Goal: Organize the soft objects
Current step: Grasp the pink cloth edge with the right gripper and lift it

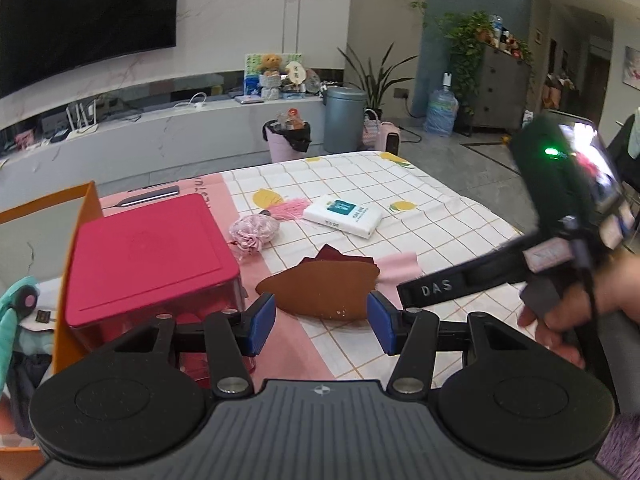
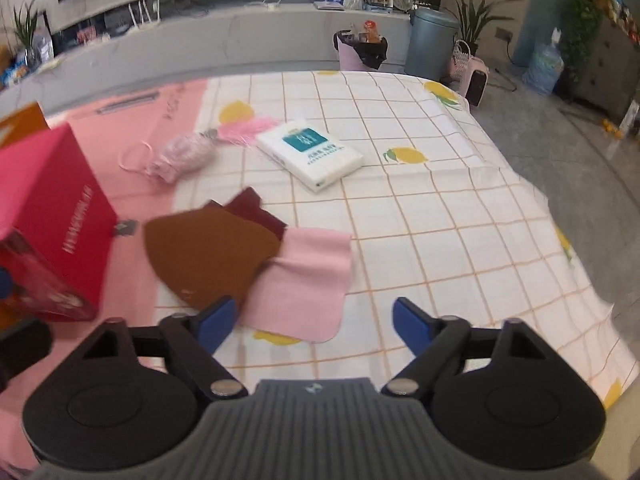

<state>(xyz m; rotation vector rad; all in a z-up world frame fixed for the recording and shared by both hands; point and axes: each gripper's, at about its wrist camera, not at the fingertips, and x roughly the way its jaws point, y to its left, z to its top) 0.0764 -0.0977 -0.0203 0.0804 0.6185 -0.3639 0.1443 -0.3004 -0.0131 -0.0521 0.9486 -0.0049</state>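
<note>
A brown felt piece [image 1: 320,290] [image 2: 208,256] lies on the table, overlapping a dark red cloth [image 1: 340,256] [image 2: 252,210] and a pink cloth [image 1: 398,266] [image 2: 304,280]. A pink drawstring pouch [image 1: 253,231] [image 2: 186,156] with a pink tassel [image 1: 286,205] lies farther back. My left gripper [image 1: 321,322] is open and empty, just short of the brown piece. My right gripper [image 2: 314,324] is open and empty, above the near edge of the pink cloth; it also shows in the left wrist view [image 1: 428,292].
A red box [image 1: 148,256] [image 2: 48,216] stands at the left beside an orange bag [image 1: 80,216]. A white tissue pack [image 1: 344,216] [image 2: 310,154] lies behind the cloths. The checked tablecloth [image 2: 440,216] drops off at the right edge.
</note>
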